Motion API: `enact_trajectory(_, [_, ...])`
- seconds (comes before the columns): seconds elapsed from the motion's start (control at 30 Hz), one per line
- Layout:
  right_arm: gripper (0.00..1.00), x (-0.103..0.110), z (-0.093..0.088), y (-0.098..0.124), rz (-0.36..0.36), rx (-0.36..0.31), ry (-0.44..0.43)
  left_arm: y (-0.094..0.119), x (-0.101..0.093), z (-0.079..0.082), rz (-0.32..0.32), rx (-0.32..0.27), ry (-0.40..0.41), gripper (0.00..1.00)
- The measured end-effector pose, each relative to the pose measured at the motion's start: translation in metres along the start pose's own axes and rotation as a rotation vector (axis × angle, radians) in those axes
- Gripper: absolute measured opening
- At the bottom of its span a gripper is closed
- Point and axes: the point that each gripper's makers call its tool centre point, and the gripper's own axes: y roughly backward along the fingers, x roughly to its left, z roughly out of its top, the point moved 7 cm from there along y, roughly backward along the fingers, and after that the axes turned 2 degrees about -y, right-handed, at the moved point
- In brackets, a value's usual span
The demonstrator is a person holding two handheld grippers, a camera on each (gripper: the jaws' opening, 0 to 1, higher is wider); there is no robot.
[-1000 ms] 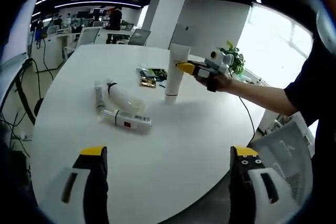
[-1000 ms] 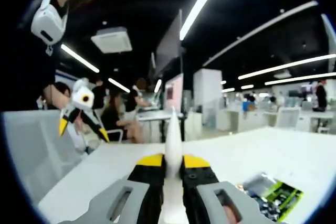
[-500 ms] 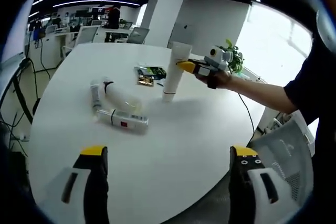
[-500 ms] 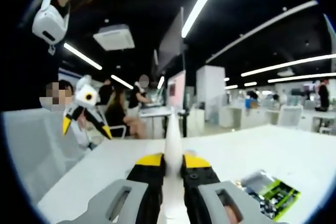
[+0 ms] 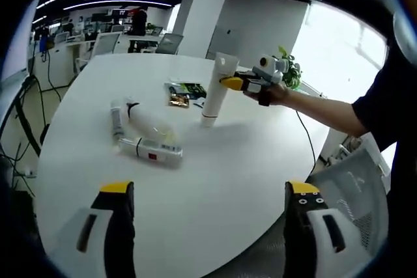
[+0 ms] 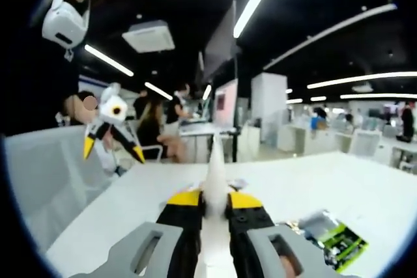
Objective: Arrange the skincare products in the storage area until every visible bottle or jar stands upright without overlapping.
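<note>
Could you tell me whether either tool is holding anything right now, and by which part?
The right tool grips the white tube, standing cap-down on the table, by its upper part near the flat crimped end. The left tool is open, holding nothing.

My round white table (image 5: 215, 180), with the skincare things spread over its far half.

Near the middle a white tube (image 5: 215, 90) stands upright on its cap. To its left three white bottles lie on their sides close together: a slim bottle (image 5: 116, 122), a rounder bottle (image 5: 148, 120) and a red-marked bottle (image 5: 151, 151), perhaps touching. Behind the tube lie a green packet (image 5: 188, 88) and a small gold sachet (image 5: 178, 100).
</note>
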Motion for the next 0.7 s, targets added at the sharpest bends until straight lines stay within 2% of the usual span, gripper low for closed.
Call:
enact_trajectory(0.2, [0.08, 0.005, 0.002, 0.000, -0.009, -0.005, -0.013, 0.001, -0.002, 0.000, -0.004, 0.007, -0.007, 0.90])
enact_trajectory(0.33, [0.14, 0.007, 0.007, 0.001, -0.017, -0.031, -0.026, 0.002, -0.003, 0.000, -0.001, 0.007, -0.006, 0.90])
enact_trajectory(0.57, [0.18, 0.008, 0.009, 0.005, -0.049, 0.020, -0.036, 0.008, -0.006, 0.007, 0.003, 0.000, -0.013, 0.90])
enact_trajectory(0.7, [0.24, 0.013, 0.010, 0.007, -0.078, 0.052, -0.041, 0.009, -0.006, 0.009, 0.006, -0.002, -0.019, 0.90])
